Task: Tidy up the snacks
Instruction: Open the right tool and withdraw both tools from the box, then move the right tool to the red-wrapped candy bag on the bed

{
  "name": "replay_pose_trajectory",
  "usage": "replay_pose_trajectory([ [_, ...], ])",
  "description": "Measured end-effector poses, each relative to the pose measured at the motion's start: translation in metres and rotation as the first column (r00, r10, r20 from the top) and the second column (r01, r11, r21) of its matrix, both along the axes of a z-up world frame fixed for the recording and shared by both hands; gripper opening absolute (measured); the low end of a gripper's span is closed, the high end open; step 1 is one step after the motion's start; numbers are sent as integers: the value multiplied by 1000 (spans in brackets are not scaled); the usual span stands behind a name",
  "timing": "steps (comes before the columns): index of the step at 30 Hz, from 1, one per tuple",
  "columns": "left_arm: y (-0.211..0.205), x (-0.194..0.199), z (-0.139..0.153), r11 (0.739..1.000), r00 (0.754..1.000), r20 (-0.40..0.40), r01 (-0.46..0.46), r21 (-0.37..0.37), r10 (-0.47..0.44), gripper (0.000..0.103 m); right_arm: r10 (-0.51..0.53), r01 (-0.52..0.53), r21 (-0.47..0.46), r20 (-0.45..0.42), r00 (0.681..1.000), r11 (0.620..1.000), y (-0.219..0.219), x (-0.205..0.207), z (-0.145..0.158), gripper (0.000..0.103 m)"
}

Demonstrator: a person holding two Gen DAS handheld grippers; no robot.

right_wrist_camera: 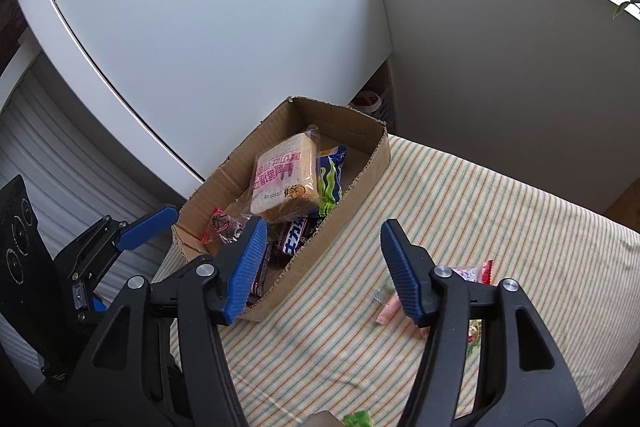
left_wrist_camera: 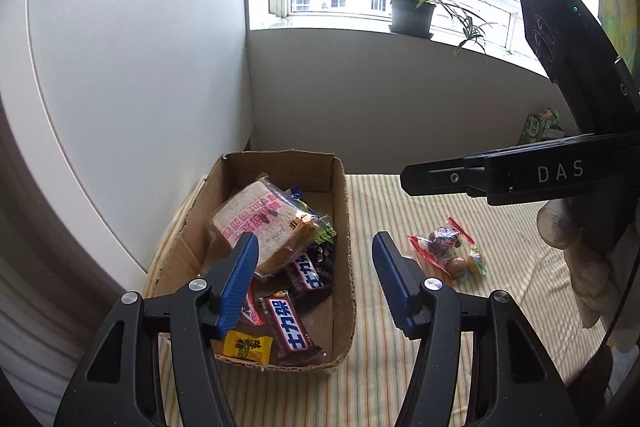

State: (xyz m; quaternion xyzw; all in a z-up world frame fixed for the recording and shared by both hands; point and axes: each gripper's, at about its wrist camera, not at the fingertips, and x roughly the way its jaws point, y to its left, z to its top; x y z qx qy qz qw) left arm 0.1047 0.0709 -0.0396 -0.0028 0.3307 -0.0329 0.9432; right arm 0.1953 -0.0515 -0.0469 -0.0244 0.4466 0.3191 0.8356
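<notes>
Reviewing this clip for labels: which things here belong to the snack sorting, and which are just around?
Job: cardboard box, wrapped bread slice, chocolate bars, loose snack packets on the striped cloth.
Bystanders: potted plant, green carton, white cabinet.

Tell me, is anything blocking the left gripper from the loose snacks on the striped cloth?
Nothing visible. The left gripper is open and empty, and bare striped cloth lies between it and the loose snacks right of the cardboard box.

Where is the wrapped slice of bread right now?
In both wrist views the wrapped bread slice lies inside the cardboard box, on top of the chocolate bars.
</notes>
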Motion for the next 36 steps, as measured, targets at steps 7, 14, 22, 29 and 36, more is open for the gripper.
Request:
replay_pose_trajectory([
  [7,-1,-23,4,1000,1000,16,-7,-24,8,63,-23,24,-22,42,999,999,-39,-29,4,84],
  [14,3,-49,-8,997,1000,1,-18,-74,18,63,-159,162,-36,72,985,986,-105,-60,-6,89],
  [22,-11,-81,-33,993,1000,-27,-15,-121,11,63,-316,319,-2,137,939,948,-164,-110,-38,89],
  [29,-22,-87,-56,987,997,-80,-8,-162,-5,63,-307,311,-31,100,946,950,-174,-103,-55,89],
  [36,-22,-87,-57,988,997,-77,-15,-155,3,63,-172,172,-9,11,985,985,-137,-43,-49,81],
])
